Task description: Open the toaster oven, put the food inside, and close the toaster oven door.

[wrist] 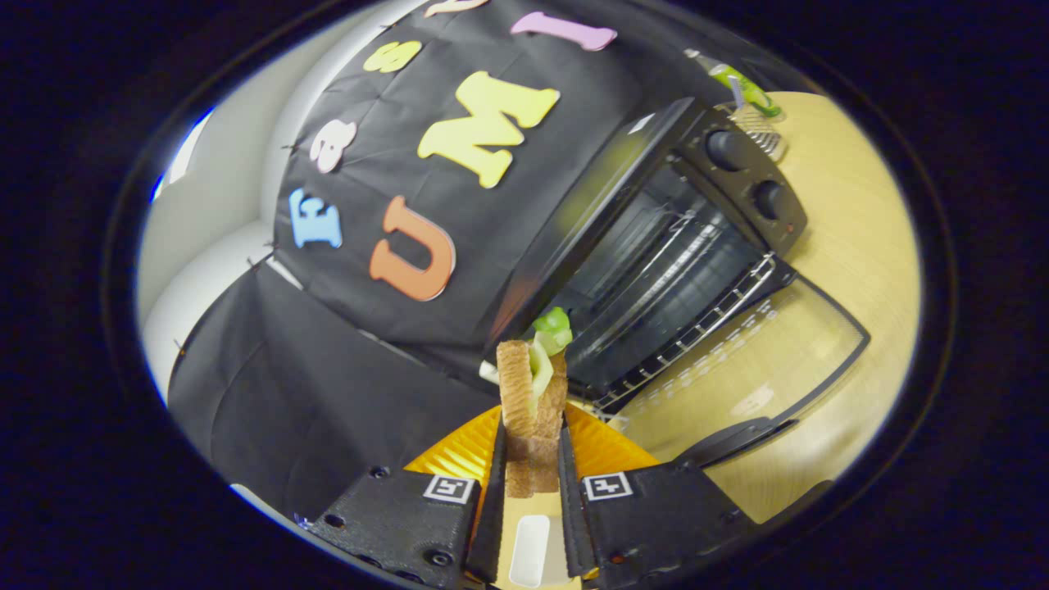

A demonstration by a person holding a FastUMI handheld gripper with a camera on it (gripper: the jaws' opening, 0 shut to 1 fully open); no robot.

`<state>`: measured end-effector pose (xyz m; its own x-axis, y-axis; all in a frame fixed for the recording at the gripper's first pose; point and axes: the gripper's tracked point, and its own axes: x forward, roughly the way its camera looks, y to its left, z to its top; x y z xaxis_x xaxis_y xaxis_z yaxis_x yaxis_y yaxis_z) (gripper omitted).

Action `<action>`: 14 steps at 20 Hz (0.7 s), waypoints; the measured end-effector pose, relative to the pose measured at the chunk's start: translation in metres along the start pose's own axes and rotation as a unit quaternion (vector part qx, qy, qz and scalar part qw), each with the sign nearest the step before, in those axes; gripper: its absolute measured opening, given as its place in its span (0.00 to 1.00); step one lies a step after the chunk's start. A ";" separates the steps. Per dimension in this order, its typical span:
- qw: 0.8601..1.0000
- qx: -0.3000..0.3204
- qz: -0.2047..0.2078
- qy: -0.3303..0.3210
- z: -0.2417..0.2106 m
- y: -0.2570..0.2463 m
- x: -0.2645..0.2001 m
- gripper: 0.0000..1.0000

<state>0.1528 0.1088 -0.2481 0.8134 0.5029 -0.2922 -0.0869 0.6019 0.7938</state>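
My gripper (531, 459) is shut on a sandwich (533, 393), two brown bread slices with green lettuce sticking out the far end. The sandwich stands on edge between the fingers, lifted above an orange ridged plate (602, 447). Beyond the fingers the black toaster oven (656, 246) stands with its glass door (762, 369) folded down flat onto the wooden table. Its wire rack (697, 303) shows inside the dark cavity. Two round knobs (729, 152) sit on the control panel at the oven's far side. The whole view is tilted.
The light wooden table (860, 246) runs beyond and beside the oven. A wire basket (758, 131) and a clear bottle with a green label (742, 82) stand behind the oven. Black cloth walls the booth at the back and to the side.
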 end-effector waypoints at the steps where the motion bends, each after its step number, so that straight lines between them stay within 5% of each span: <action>1: 1.000 0.015 -0.017 -0.013 0.007 -0.008 0.007 0.35; 9: 0.984 0.140 -0.063 -0.095 0.056 -0.060 0.046 0.35; 14: 0.977 0.148 -0.082 -0.130 0.084 -0.069 0.063 0.35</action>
<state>0.2580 0.0469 -0.2766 0.9241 0.2182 -0.3136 0.1954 0.4355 0.8787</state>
